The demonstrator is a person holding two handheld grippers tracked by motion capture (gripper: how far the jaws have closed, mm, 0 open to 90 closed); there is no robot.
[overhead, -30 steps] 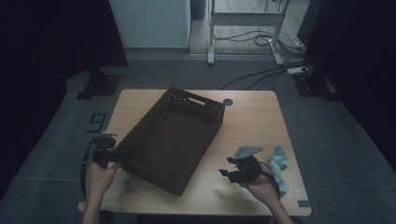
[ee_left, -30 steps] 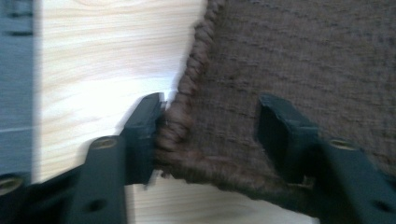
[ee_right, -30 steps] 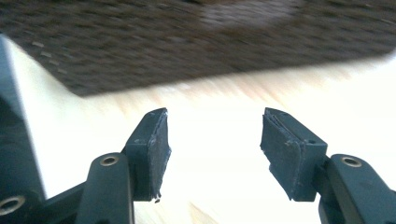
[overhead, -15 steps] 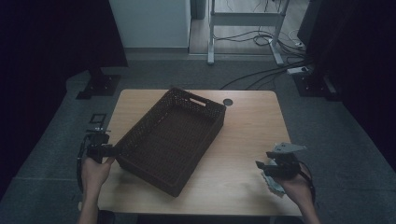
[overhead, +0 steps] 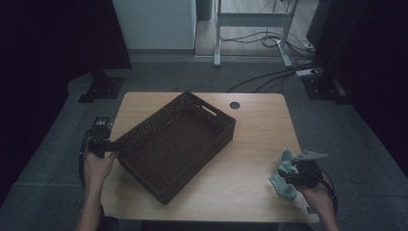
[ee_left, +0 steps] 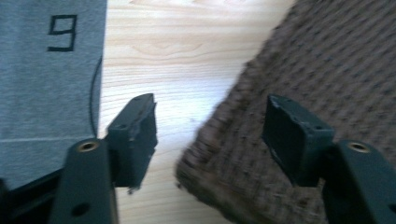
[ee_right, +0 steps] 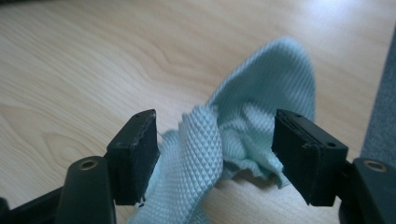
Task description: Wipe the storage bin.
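On the wooden tabletop (overhead: 255, 130) a dark woven basket (overhead: 178, 144) lies turned at an angle, with one short end toward 1 o'clock and the other toward 7 o'clock. The left claw (overhead: 111, 143) is at the 9 o'clock side of the tabletop, right at the corner of the basket. In the left gripper view this claw (ee_left: 210, 128) has its jaws apart, and the woven corner of the basket (ee_left: 289, 93) stands between them, nearer to the right jaw; the picture is blurred there, so I cannot tell if that jaw touches the weave. These jaws have just been opening, and they do not clamp the rim. Beside the tabletop edge, on the grey floor (ee_left: 42, 93), a number 9 (ee_left: 62, 32) is marked. The right claw (overhead: 284, 177) is near the 4 o'clock corner of the tabletop, at a light blue cloth (overhead: 285, 174) that lies crumpled there, well apart from the basket. In the right gripper view the claw (ee_right: 215, 149) is also open, and its jaws have just been opening too. The cloth (ee_right: 243, 121) rises in folds between them: one fold lies against the left jaw, and the other edge is just beside the right jaw. The pads do not press on it.
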